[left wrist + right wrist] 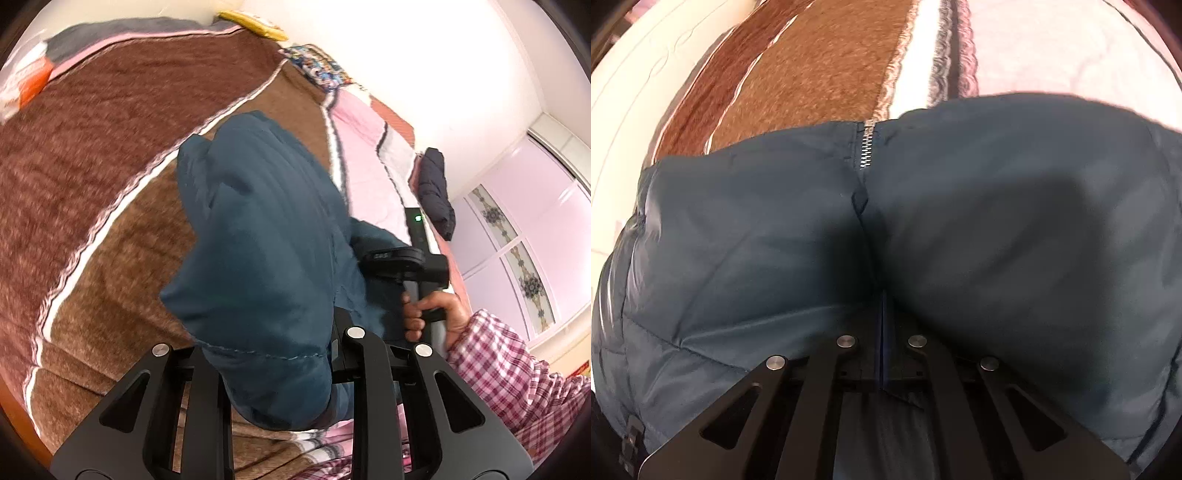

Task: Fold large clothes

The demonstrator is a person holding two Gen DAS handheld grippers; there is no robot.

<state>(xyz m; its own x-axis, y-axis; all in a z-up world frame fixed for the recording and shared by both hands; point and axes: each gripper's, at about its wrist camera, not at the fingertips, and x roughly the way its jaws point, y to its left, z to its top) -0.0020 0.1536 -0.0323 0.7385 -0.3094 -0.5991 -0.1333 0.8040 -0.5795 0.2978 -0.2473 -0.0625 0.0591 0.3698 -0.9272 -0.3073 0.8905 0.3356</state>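
Note:
A padded teal-blue jacket (258,229) hangs bunched above a bed in the left wrist view. My left gripper (280,354) is shut on a thick fold near a stitched seam, and the fabric hides its tips. To the right, a person's hand (439,310) in a plaid sleeve (509,369) holds the right gripper's black body (402,262) against the jacket's far side. In the right wrist view the jacket (997,229) fills the frame, with its metal zipper (866,146) at top centre. My right gripper (882,365) is shut on the fabric along the zipper line.
A brown fuzzy blanket (110,184) with pale stripes covers the bed, with a pink quilt (365,147) beside it. A dark puffy garment (436,188) leans at the white wall. Lilac wardrobe doors (517,240) stand at right. The bed's wooden edge (14,417) is at lower left.

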